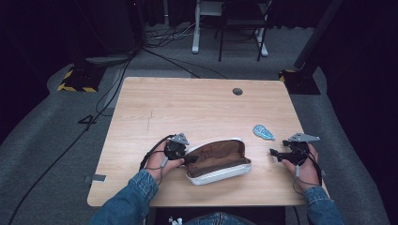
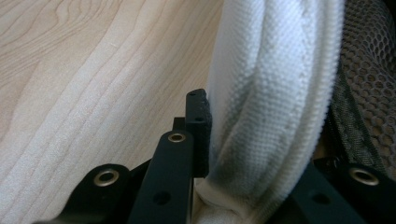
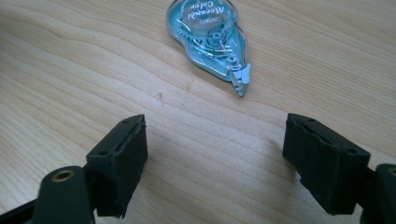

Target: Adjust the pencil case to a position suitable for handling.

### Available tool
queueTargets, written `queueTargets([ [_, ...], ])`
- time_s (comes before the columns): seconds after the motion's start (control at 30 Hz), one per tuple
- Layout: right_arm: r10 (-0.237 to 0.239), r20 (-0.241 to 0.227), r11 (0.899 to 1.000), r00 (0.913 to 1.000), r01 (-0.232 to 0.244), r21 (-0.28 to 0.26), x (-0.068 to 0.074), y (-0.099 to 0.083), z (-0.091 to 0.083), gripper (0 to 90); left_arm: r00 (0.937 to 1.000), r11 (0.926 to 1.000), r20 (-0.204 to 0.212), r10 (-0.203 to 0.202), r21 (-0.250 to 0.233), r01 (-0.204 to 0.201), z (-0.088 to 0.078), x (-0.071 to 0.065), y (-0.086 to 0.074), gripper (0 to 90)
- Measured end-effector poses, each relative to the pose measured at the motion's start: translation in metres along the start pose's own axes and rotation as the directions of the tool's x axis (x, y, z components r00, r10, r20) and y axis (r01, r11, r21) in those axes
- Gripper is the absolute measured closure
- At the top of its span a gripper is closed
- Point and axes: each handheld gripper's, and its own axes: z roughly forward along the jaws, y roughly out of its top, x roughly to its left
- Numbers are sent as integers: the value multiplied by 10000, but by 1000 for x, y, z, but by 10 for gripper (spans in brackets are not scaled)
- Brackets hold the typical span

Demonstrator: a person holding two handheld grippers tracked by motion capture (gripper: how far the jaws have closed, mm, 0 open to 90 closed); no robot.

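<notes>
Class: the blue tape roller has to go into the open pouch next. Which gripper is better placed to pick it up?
Right. The right gripper is open, with the roller just ahead; the left gripper is clamped on the pouch rim.

place: recording lab | signs: black curtains (image 1: 37, 33) all round, cables (image 1: 108, 93) across grey carpet (image 1: 42, 140), hazard-striped stand base (image 1: 75, 79)
</notes>
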Motion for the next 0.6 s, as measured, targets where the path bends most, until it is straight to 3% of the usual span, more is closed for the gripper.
queueTargets([
  [0.07, -3, -2, 10000, 10000, 3, -1, 0, 0, 0, 221, 10000, 10000, 34, -49, 15, 49, 0, 0, 0, 789],
  [0.13, -3, -8, 10000, 10000, 3, 3, 0, 0, 0, 221, 9998, 9998, 123, -142, -112, 143, 0, 1, 0, 693],
  [0.17, -4, -10, 10000, 10000, 4, 2, 0, 0, 0, 221, 9998, 9992, 102, -187, -346, 190, 0, 1, 0, 693],
  [0.2, -5, -12, 10000, 10000, 5, 3, 0, 0, 0, 221, 9998, 9975, -54, -169, -688, 165, 0, 1, 0, 551],
  [0.27, -5, -11, 10000, 10000, 5, 4, 0, 0, 0, 221, 9998, 9968, -136, -120, -792, 109, 0, 1, 1, 473],
  [0.6, -6, -24, 10000, 10000, 6, 3, 0, 0, 0, 221, 9986, 9912, -511, 164, -1300, -230, -12, -3, 3, 372],
])
